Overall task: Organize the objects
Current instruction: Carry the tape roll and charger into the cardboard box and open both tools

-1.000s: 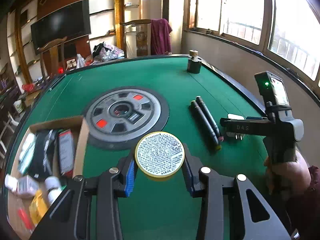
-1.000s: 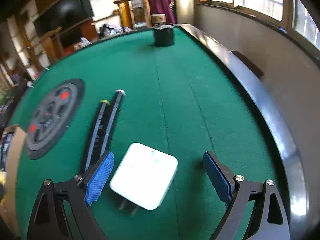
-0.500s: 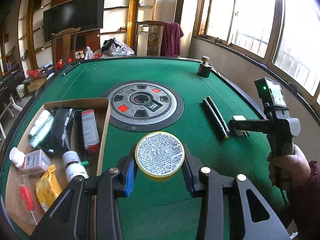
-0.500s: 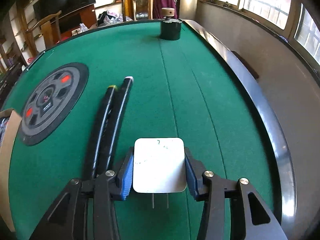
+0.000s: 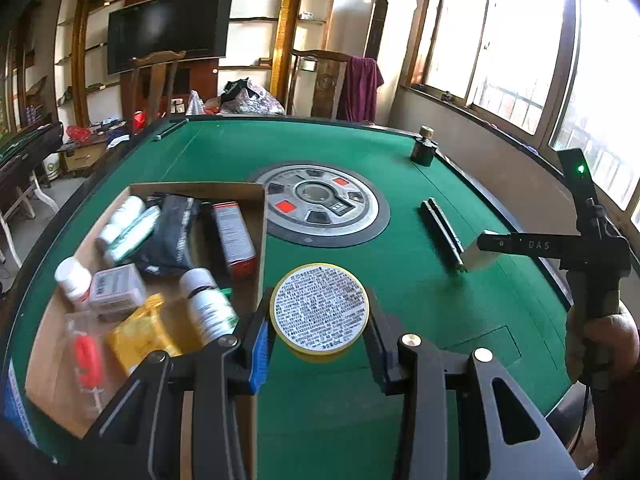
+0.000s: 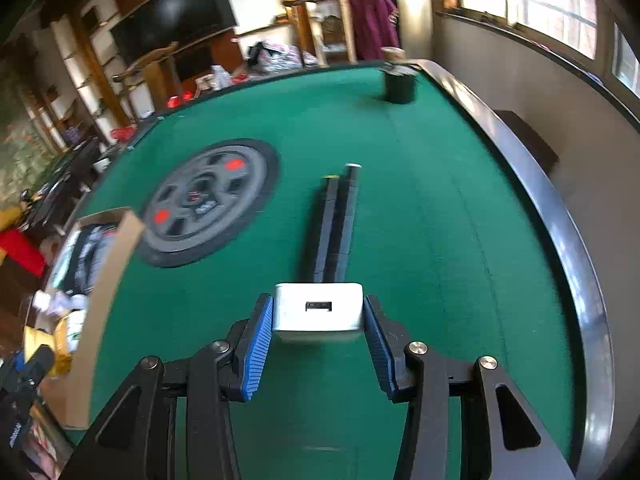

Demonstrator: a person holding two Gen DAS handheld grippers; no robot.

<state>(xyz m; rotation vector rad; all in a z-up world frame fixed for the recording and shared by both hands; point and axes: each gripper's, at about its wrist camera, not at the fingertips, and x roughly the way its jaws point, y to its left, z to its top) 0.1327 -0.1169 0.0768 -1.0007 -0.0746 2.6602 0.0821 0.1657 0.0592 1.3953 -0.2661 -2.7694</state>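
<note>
Over the green bench point(image 5: 400, 168), left gripper point(image 5: 319, 336) clamped on yellow tin point(image 5: 319, 312), right gripper point(image 6: 319, 332) pinching white charger point(image 6: 319, 312), both lifted. Best to carry level, clear the cardboard box point(image 5: 262, 216) wall, then release low inside.

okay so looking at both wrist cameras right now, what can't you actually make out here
- Print on the round yellow tin in the left tool: too small, left wrist view.
- Items in the cardboard box: motion-blurred; near corner hidden by the tool.
- Prongs of the white charger in the right tool: hidden behind its body, right wrist view.
- Near ends of the two black pens: behind the charger.
</note>
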